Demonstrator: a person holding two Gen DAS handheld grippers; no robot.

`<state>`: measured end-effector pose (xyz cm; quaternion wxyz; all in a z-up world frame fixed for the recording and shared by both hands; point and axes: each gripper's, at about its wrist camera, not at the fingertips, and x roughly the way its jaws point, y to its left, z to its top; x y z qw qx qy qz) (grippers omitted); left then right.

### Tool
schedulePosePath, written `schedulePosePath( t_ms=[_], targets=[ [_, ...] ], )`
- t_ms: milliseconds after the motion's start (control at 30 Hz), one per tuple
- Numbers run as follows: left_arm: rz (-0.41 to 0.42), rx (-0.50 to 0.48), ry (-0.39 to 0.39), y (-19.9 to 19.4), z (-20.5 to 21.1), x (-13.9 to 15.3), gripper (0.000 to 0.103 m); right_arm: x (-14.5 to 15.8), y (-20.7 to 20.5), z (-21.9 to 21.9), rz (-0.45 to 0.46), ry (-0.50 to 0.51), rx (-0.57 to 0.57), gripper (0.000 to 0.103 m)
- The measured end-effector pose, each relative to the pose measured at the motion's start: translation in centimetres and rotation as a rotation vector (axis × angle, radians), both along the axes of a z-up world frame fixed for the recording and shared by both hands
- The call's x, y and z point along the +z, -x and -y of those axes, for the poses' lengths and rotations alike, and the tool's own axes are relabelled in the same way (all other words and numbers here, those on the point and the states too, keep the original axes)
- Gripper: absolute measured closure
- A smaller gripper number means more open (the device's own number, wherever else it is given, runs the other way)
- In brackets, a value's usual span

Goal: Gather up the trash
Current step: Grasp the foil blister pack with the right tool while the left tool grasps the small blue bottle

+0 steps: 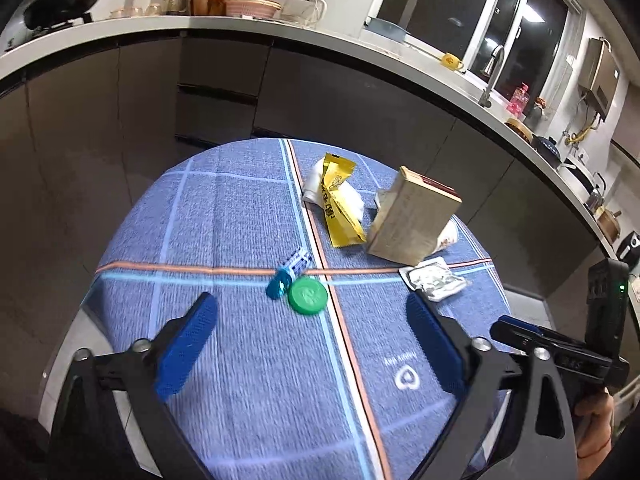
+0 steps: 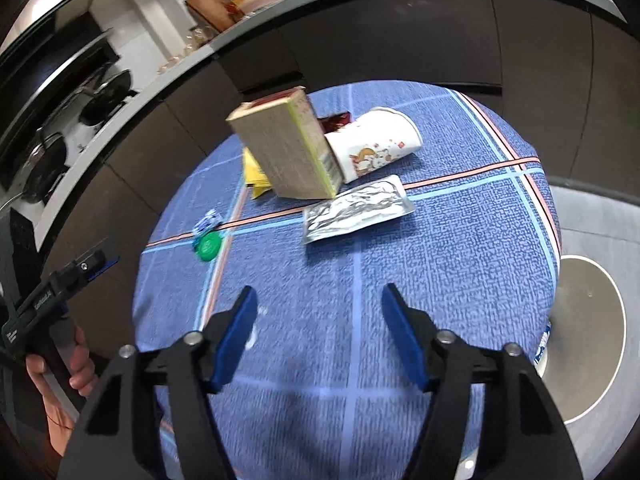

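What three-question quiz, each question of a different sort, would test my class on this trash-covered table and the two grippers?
1. True or false: the paper cup stands upright.
2. Multiple choice: what lies touching the green bottle cap? A) a small blue wrapper B) the silver foil pouch C) the cardboard box
3. Short answer: is anything between the pads of the left gripper or the right gripper?

Key:
1. False; it lies on its side, behind the cardboard box.
2. A, the small blue wrapper; the silver foil pouch lies apart.
3. No; both are open above the blue tablecloth.
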<state>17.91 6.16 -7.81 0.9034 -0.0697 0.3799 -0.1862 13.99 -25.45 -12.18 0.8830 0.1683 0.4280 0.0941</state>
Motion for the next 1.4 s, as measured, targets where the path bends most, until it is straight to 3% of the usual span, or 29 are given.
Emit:
schedulePosePath(
  t_ms=[100, 300, 367, 633, 767, 900, 967, 1133, 1400],
  targets=[
    [-0.016, -0.030, -0.024, -2.3, 0.5, -0.7, 0.026, -0.7, -1.5, 0.0, -0.015, 0.005, -0.028, 0.045],
    [-0.132, -0.113, -0.048, -7.7, 1.9, -3.5, 0.043, -1.9, -4.2, 0.2, -0.036, -0.001, -0.069, 0.050],
    [-0.140, -0.128, -0.078, -8.6, 2.4, -4.0, 0.043, -2.1, -4.8, 0.3, -0.038, -0.004, -0.082, 0.051],
    [-0.189, -0.198, -0.118, -9.9, 3.8, -5.6, 0.053, -3.3, -6.4, 0.7, -0.058, -0.041, -0.110, 0.054],
    [-0.219, -0.204, -0.102, -10.3, 3.8, -6.2, 0.061, -3.8, -7.0, 0.9, -0.060, -0.070, -0.134, 0.061],
    [-0.255, -0.200, -0.069, -11.0, 3.4, -6.7, 0.087, -4.2, -7.6, 1.2, -0.056, -0.108, -0.147, 0.074],
    [-0.261, -0.188, -0.055, -11.1, 3.2, -6.7, 0.087, -4.0, -7.4, 1.2, -0.038, -0.138, -0.135, 0.082],
    [-0.233, -0.163, -0.038, -10.0, 2.5, -5.6, 0.088, -2.5, -6.6, 0.6, 0.013, -0.105, -0.110, 0.091],
    [-0.154, -0.185, -0.031, -7.0, 2.8, -1.9, 0.088, -0.4, -3.7, 1.1, 0.065, -0.100, -0.109, 0.092]
  ],
)
